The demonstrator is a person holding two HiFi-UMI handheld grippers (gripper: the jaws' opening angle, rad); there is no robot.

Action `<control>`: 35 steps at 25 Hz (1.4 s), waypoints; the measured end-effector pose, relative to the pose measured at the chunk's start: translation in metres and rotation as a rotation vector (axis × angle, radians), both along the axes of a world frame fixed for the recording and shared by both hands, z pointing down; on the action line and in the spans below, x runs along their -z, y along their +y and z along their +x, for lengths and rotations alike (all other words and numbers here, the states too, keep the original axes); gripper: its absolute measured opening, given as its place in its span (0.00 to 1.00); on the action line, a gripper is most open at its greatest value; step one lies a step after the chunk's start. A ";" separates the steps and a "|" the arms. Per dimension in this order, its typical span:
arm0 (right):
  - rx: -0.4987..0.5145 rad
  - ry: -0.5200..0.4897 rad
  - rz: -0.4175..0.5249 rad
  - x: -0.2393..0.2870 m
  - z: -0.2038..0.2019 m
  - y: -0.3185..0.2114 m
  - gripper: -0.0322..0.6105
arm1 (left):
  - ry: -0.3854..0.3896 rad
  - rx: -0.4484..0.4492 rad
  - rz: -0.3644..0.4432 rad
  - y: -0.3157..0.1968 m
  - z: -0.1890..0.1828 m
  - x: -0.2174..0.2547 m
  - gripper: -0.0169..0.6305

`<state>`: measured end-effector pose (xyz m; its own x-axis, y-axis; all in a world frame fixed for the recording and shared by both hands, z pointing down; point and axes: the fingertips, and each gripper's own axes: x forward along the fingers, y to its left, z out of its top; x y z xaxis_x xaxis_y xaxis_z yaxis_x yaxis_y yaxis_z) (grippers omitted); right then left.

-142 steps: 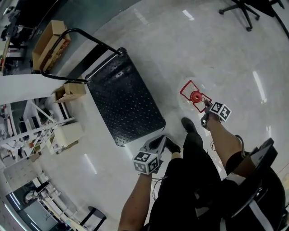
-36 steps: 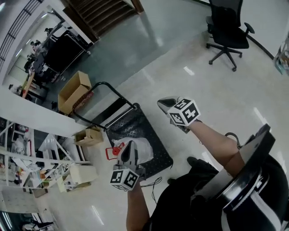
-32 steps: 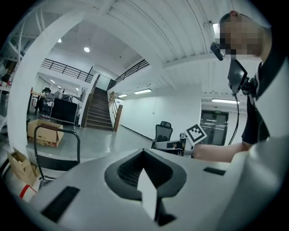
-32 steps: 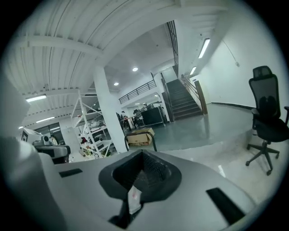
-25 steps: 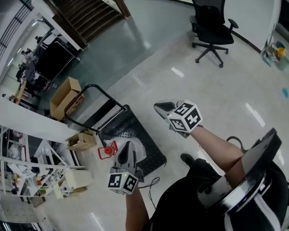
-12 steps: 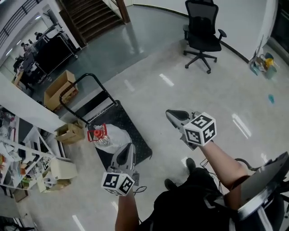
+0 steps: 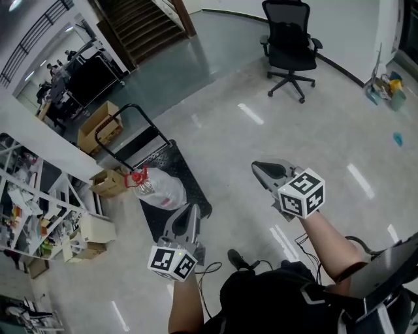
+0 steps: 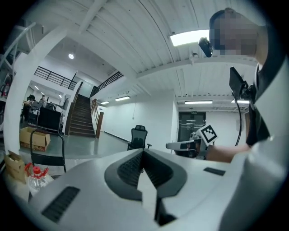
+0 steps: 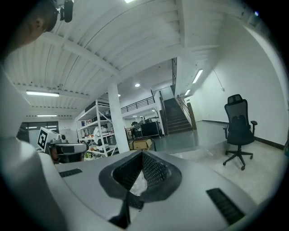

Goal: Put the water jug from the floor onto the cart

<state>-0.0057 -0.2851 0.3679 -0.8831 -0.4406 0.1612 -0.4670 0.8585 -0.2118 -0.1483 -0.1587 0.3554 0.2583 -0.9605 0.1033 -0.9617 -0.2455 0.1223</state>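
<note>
**Left gripper** (image 8: 143, 151): jaws closed together, pads meeting, nothing between them. In the head view the gripper is held out roughly level, and its tips appear over the near end of the cart deck. It is close to the water jug and clear of it.

**Right gripper** (image 9: 142, 154): jaws likewise closed on nothing. In the head view it is held out over bare floor (image 7: 326, 124), well to the right of the cart. Each gripper appears at the edge of the other's view.

**Water jug** (image 7: 162, 190): a clear plastic jug lying on its side on the cart, toward the handle end. Its red cap (image 7: 137, 176) points toward the cart's handle. The left gripper view shows the jug low at the left.

**Cart** (image 7: 194, 196): a flat black platform with a studded deck and a black looped push handle (image 7: 114, 127) at the far end.

**Surroundings:**
- A small cardboard box (image 7: 108, 182) stands just beside the cart.
- A larger open box (image 7: 98, 124) stands beyond the handle.
- Shelving (image 7: 26, 215) runs along the left.
- A black office chair (image 7: 287, 39) stands well apart on the floor.
- A staircase (image 7: 147, 19) rises behind.
</note>
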 end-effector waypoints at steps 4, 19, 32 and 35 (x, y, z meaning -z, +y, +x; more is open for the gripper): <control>0.050 0.010 0.033 0.003 0.071 0.032 0.05 | -0.006 0.038 -0.022 0.037 0.072 -0.006 0.03; 0.098 0.007 0.105 0.015 0.123 0.231 0.05 | -0.031 0.019 0.028 0.231 0.155 0.015 0.03; -0.002 0.051 0.074 0.013 0.132 0.459 0.05 | 0.032 -0.072 0.037 0.446 0.149 0.013 0.03; 0.007 0.063 0.083 0.012 0.155 0.487 0.05 | 0.016 -0.094 0.041 0.471 0.171 0.016 0.03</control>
<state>0.1492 0.2022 0.3557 -0.8754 -0.4487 0.1796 -0.4712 0.8752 -0.1100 0.0230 0.3127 0.3393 0.3484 -0.9355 0.0593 -0.9323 -0.3393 0.1251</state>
